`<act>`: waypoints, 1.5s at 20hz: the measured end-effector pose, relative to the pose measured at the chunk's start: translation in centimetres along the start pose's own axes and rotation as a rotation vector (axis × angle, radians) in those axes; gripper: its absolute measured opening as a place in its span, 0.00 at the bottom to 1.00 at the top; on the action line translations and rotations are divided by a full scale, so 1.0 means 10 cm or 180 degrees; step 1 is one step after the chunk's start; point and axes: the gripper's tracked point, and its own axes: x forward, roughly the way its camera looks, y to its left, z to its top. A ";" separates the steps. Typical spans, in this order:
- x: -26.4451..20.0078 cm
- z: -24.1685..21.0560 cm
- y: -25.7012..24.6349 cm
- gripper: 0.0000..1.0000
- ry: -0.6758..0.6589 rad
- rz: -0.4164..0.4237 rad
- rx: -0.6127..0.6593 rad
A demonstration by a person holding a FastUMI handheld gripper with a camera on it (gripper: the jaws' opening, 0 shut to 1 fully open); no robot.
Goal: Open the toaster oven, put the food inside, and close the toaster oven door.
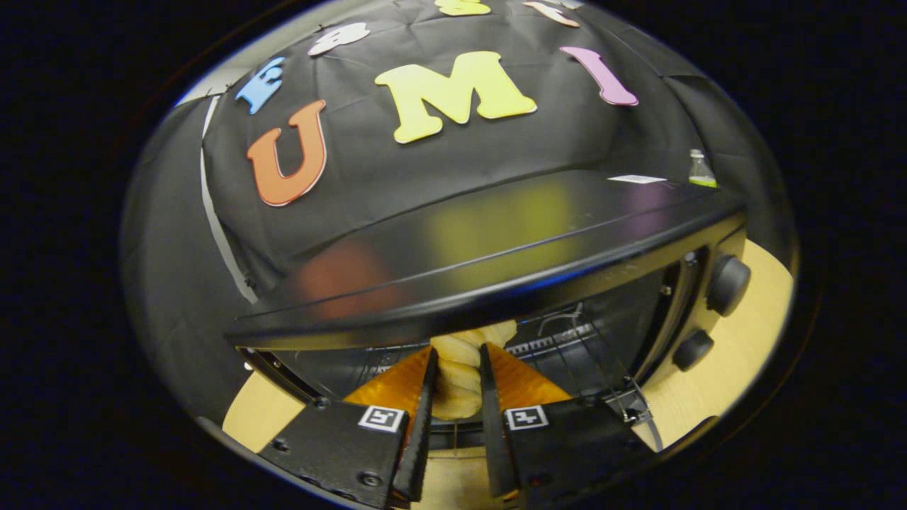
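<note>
gripper (457, 379): clenched on the pastry, both fingers pressing its sides, fingertips at the mouth of the oven cavity.
pastry (459, 372): pale, twisted bread piece, held upright between the fingers, its upper end reaching just under the oven's top front edge.
toaster oven (496, 241): black, glossy top, standing on the wooden table (751, 354); door open, with the cavity dark beyond the fingers.
wire rack (567, 347): inside the cavity, to the right of the pastry and behind it.
knobs (728, 285): two black dials, one above the other, on the oven's right front panel.
small bottle (701, 170): greenish liquid, seen beyond the oven's right rear corner.
white label (636, 179): flat on the oven top, near that corner.
</note>
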 end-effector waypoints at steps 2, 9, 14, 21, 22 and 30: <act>0.04 -0.02 0.00 0.51 -0.0011 -0.0011 -0.0111; -0.24 -0.09 -0.01 0.85 0.0049 -0.0008 -0.0195; -0.82 -0.16 0.08 1.00 0.0055 0.0101 -0.0322; -1.59 -0.41 -0.02 0.99 0.0183 0.0099 -0.0591; -1.65 -0.47 -0.04 1.00 0.0199 0.0086 -0.0594; -1.58 -1.17 -0.12 1.00 0.0566 -0.0015 -0.0655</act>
